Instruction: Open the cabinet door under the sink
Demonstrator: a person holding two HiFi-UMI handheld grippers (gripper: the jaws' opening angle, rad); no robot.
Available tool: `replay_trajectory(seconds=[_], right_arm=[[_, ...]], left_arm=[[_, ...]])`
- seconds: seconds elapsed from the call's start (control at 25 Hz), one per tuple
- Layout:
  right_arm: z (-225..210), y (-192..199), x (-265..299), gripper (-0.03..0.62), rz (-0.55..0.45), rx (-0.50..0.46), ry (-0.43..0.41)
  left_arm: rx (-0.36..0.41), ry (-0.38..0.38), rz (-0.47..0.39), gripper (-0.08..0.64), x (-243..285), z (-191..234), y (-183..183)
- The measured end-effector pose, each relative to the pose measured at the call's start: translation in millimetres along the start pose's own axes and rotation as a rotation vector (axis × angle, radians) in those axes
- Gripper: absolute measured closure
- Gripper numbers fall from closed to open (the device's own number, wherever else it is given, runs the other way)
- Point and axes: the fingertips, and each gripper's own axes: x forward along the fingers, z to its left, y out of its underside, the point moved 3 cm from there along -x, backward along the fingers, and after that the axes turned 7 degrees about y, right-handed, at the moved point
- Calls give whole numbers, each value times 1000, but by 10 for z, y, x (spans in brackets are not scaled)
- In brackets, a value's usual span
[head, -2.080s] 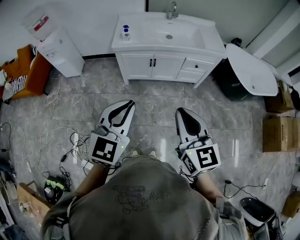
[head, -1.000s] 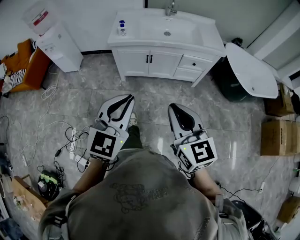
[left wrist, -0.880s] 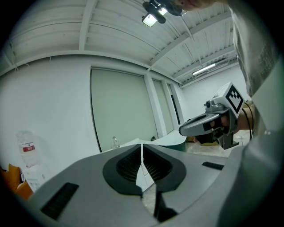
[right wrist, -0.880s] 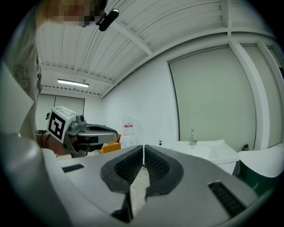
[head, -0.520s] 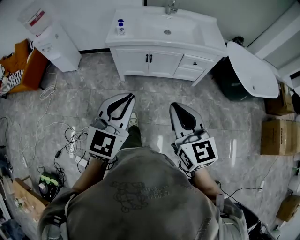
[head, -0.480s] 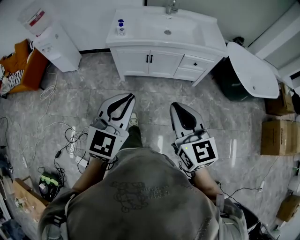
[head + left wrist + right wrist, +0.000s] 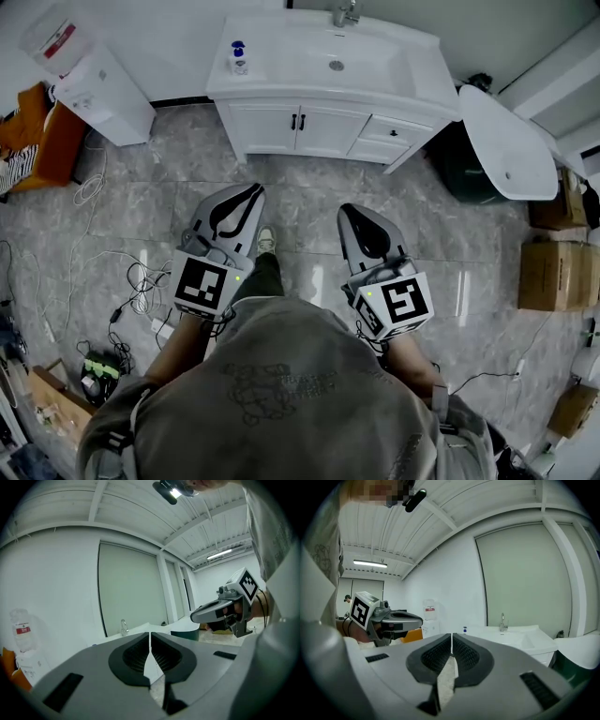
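Observation:
A white sink cabinet (image 7: 309, 131) stands against the far wall, both doors closed, with two small dark handles (image 7: 298, 122) at their meeting edge. A basin (image 7: 323, 61) and a tap sit on top. My left gripper (image 7: 246, 193) and right gripper (image 7: 352, 213) hover side by side over the grey tiled floor, well short of the cabinet. Both have their jaws together with nothing between them. In the left gripper view my left gripper (image 7: 150, 634) points toward the sink. From the right gripper view, my right gripper (image 7: 451, 636) does the same, and the sink top (image 7: 511, 634) shows ahead.
A water dispenser (image 7: 94, 84) stands left of the cabinet, an orange seat (image 7: 42, 141) beyond it. A white round table (image 7: 506, 141) and a dark bin are on the right. Cables (image 7: 122, 281) lie on the floor at left. Cardboard boxes (image 7: 553, 272) are at far right.
Both grippers and the person have moved forward toward the cabinet, which now sits larger and nearer in the head view. The jaws stayed shut.

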Motion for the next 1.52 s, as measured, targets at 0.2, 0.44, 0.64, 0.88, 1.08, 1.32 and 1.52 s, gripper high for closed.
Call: replay_trajectory(seconds=[0.2, 0.44, 0.64, 0.88, 1.08, 1.32, 1.52], right_arm=[[-83, -40, 417, 561, 26, 2, 5], [-190, -157, 1014, 561, 57, 3, 21], [-304, -217, 1494, 561, 82, 5, 46], [-503, -233, 2149, 561, 111, -7, 80], [-634, -112, 2613, 561, 145, -20, 91], [-940, 151, 2983, 561, 209, -10, 89], [-1214, 468, 3295, 561, 247, 36, 61]], left_arm=[[-15, 15, -6, 534, 233, 382, 52], [-26, 49, -5, 534, 572, 910, 83], [-23, 83, 6, 534, 836, 1333, 141], [-17, 150, 1, 534, 1250, 1776, 254], [-24, 176, 2, 534, 1594, 2067, 400], [-59, 194, 51, 534, 1961, 2255, 697], [10, 216, 142, 534, 2275, 2280, 973]])
